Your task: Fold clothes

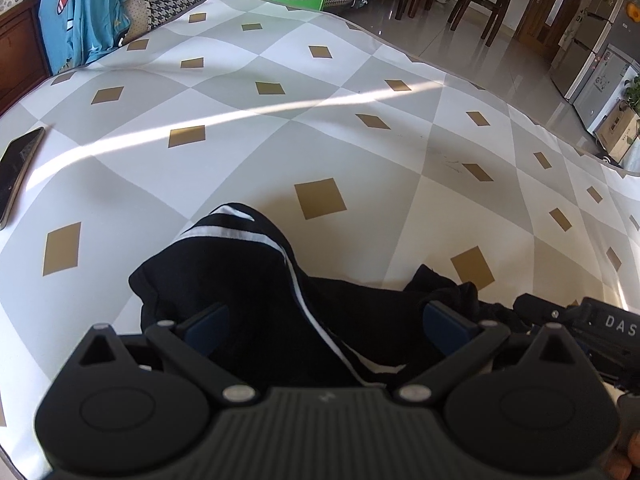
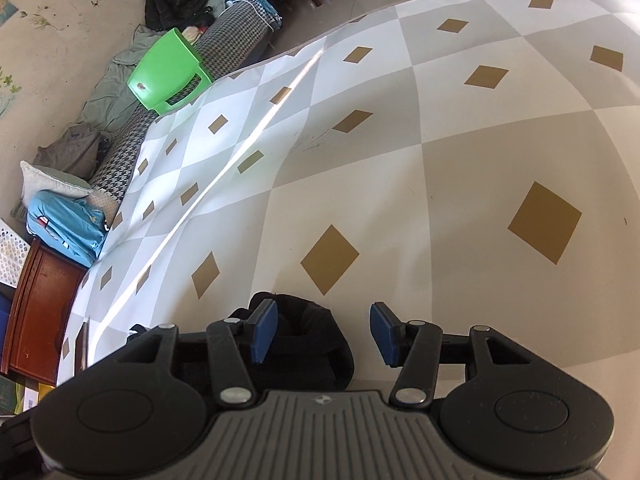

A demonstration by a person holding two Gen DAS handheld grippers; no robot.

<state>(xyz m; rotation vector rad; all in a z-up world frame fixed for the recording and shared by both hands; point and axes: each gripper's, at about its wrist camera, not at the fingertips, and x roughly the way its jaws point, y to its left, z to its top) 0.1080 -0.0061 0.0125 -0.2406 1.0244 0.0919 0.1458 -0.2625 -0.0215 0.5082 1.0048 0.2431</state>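
The big checked mat (image 1: 280,128), with grey and white diamonds and small gold squares, covers most of both views and carries everything. On it, close to the person, lies the black garment with white stripes (image 1: 248,280), still in a loose heap and not flat. Its visible bulk runs from the left gripper toward the right one, so I judge that its long axis goes across, between the two hands. A phone (image 1: 18,172) rests at the mat's left edge, well apart from the cloth.

The left gripper (image 1: 326,328) hangs directly over the heap with its jaws wide apart; the cloth lies between and under them, but the pads do not press on it. The right gripper (image 2: 324,334) is at the other end, with a gap between its pads. There a bunched black end (image 2: 304,332) sits by the left pad and partly inside the gap, while the right pad is over bare mat.

The left hand seems nearer to the main mass. I think the next move needs the right gripper to shift toward its own left.
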